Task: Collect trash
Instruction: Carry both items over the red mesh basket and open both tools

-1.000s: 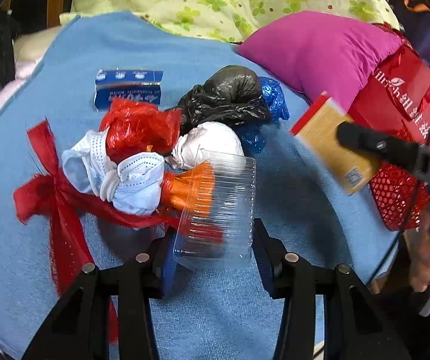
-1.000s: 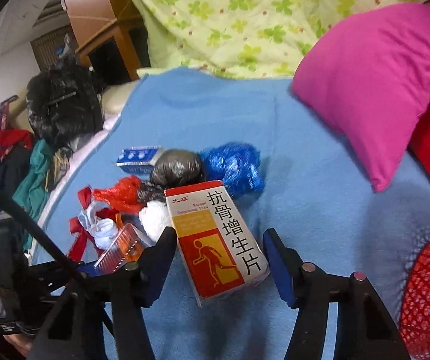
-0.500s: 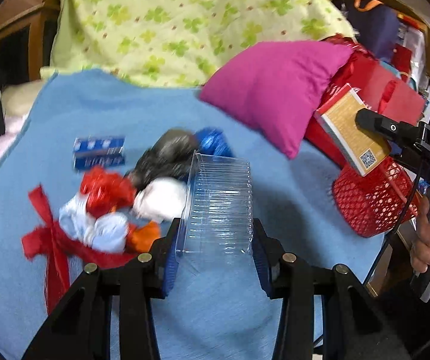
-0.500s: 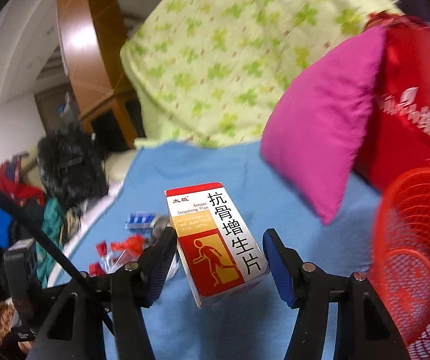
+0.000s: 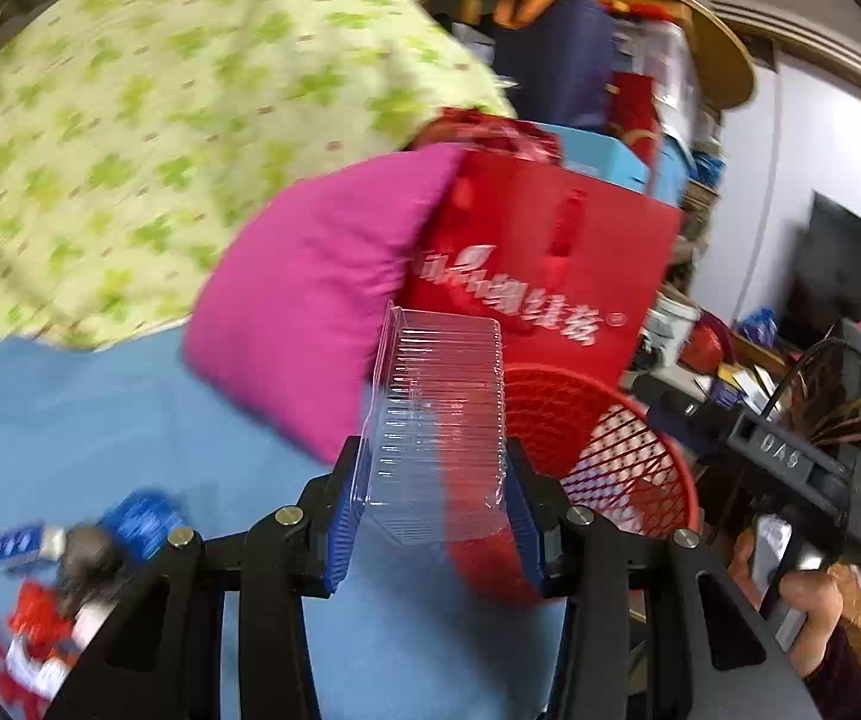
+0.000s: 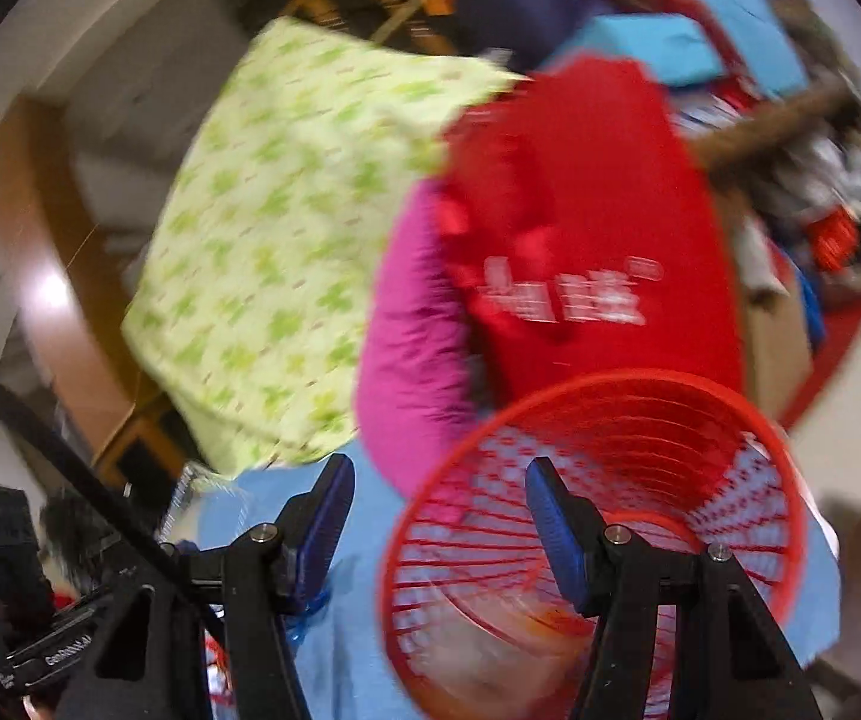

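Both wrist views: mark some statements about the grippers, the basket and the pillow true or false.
1. The left gripper is shut on a clear plastic container. True.
2. The right gripper holds a medicine box. False: nothing is between its pads.
3. A red mesh basket is right in front of the right gripper. True.
4. The pink pillow lies inside the basket. False: it is outside the basket, against the red bag.
5. The clear plastic container is already in the basket. False: it is in the left gripper, in front of the basket.
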### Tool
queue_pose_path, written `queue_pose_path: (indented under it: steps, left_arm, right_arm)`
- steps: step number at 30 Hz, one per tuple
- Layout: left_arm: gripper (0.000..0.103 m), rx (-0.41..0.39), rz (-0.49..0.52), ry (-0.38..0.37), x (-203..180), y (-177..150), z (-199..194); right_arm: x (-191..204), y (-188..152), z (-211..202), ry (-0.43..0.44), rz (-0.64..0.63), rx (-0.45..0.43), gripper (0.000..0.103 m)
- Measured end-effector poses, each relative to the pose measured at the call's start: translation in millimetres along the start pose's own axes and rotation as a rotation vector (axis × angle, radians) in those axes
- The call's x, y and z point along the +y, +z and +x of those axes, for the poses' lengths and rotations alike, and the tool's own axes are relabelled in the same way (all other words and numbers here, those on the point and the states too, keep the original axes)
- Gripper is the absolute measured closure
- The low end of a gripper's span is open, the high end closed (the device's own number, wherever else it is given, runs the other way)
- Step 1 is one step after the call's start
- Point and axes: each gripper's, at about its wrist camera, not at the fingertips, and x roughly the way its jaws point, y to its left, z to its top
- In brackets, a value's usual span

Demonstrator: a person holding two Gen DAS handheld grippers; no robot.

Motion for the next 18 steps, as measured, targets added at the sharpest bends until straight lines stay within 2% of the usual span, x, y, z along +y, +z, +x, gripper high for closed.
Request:
queue_pose_path:
  steps: [3,8,9,10,15,17,18]
  left_arm:
    - [0.057,0.032,-0.001,-0.048,-23,6,30]
    - [0.054,0.129,-0.003,-0.115,-45,4,77]
    - [0.042,0.149,-0.004,-0.122,-47,2,85]
    - [0.034,0.163,-0.007,-0.113,-48,1,88]
    - [0.034,0.127,-0.044,-0.051,-28,-12,60]
    - [0.033,0.11,-0.047,0.001,-17,-23,44]
    - [0.033,0.101,-0.038,0.059,-9,-29,32]
  right_arm:
    - [-27,9,-4,-0.027,0.064,-0.009,0.04]
    - [-47,18,-7,-0.065,0.127,-0.038,0.039]
    - [-48,19,-6,-0.072,0.132,-0.041,0.039]
    - [-47,19,-6,-0.074,0.138,-0.042,0.038]
    - [-32,15,-8,-0.034,0.105,-0.049,0.036]
    - [-15,11,-9,-0.004,0.061,-0.064,0.032]
    - [-2,8,-10,0.013,0.024,-0.077,0.028]
